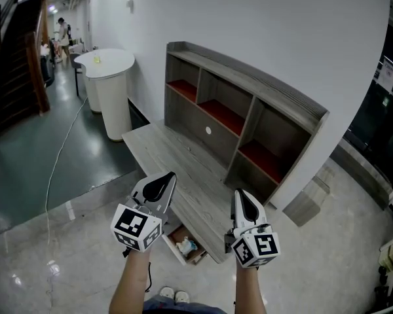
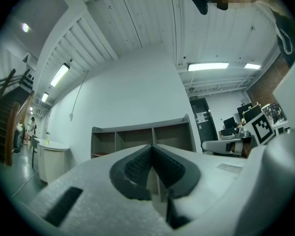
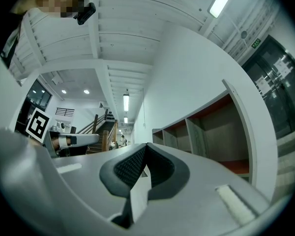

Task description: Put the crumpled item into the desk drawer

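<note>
Below desk [image 1: 177,162] front edge, crumpled item [image 1: 186,245] is seen lying in open drawer [image 1: 172,249]. Judged light, soft, squashable; best pinched at a raised fold. Left gripper [image 1: 168,180] & right gripper [image 1: 242,198] are clamped together, w/ nothing between jaws.

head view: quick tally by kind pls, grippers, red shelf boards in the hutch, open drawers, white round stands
handheld grippers with marker cubes: 2 (left gripper, right gripper)
red shelf boards in the grey wooden hutch: 3
open desk drawer: 1
white round stand: 1
total: 7
</note>
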Motion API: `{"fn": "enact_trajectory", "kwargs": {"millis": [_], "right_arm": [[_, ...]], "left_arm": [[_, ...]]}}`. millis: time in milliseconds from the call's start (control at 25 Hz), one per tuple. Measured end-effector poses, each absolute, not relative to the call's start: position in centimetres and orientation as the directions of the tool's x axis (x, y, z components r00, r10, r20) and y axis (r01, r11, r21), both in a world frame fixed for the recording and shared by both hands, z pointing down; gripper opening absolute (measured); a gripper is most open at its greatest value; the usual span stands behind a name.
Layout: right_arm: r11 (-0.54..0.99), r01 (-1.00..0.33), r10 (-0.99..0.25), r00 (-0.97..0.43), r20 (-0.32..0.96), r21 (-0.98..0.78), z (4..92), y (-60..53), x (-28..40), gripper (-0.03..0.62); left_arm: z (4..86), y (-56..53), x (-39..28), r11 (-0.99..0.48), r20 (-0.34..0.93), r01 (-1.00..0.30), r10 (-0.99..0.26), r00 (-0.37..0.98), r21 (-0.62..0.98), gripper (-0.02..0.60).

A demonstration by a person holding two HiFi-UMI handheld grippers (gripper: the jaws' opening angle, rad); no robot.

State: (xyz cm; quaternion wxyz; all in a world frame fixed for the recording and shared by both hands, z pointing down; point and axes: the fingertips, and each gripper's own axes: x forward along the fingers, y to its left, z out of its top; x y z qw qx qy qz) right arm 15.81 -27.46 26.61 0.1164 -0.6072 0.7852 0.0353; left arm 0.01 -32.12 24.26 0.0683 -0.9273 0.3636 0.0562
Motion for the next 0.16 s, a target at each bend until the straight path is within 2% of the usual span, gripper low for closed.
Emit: {"fn": "enact_trajectory", "kwargs": {"millis": [160], "right_arm": [[0.259,-0.962,-0.945,-0.234,-0.226,-0.085,26.55,-27.84,15.98,0.009]], "left_arm": [[24.34,-32.49,0.27,-0.731,-0.152,-0.678,-0.663,0.733,-0.082,-0.002]]}}
